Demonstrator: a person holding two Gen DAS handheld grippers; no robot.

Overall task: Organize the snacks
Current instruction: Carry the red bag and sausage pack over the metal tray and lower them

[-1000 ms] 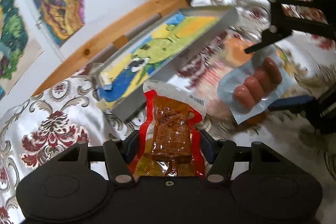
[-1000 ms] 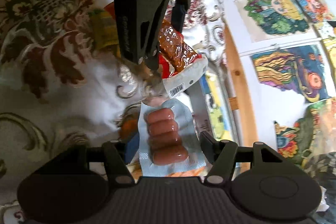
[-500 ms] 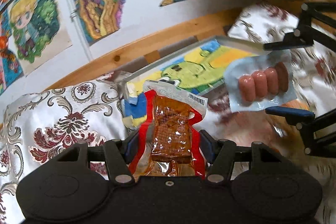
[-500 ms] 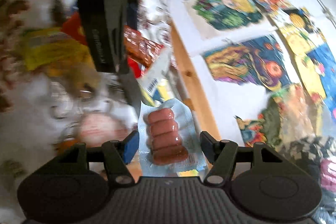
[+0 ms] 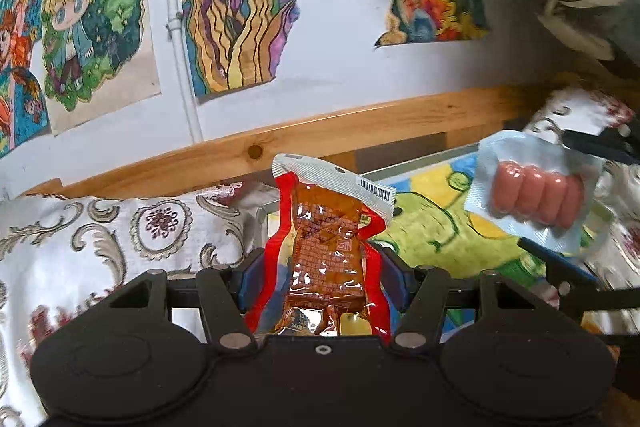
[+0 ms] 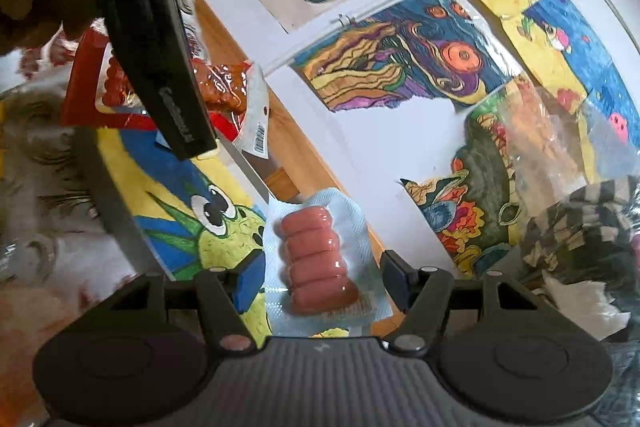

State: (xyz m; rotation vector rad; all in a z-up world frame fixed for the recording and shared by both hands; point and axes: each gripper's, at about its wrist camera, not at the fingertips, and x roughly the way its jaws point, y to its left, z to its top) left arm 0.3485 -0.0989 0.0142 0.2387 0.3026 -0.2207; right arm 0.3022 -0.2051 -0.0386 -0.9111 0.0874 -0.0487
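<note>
My left tool [image 5: 325, 273] is clamped on a red-edged pouch of brown snack [image 5: 326, 251]; the blue pads press both side edges of the pouch, which stands upright between them with its white barcode strip at the top. My right tool [image 6: 322, 279] is clamped on a pale blue pack of small sausages [image 6: 316, 259]; the left pad touches the pack's edge, and the pack points forward along the fingers.

Position of items:
- Both packs are held in the air above a grey tray [image 5: 420, 163] whose floor bears a yellow, green and blue cartoon drawing [image 6: 208, 227].
- In the left wrist view the sausage pack [image 5: 536, 197] sits to the right of the pouch, apart from it, over the tray's right part.
- In the right wrist view the pouch [image 6: 216, 91] and the black body of the left tool [image 6: 160, 67] appear at upper left, over the tray's far end.
- The tray rests on a white cloth with a floral pattern [image 5: 100, 227], beside a wooden rail [image 5: 320, 135].
- Coloured drawings [image 5: 248, 7] hang on the white wall behind the rail
</note>
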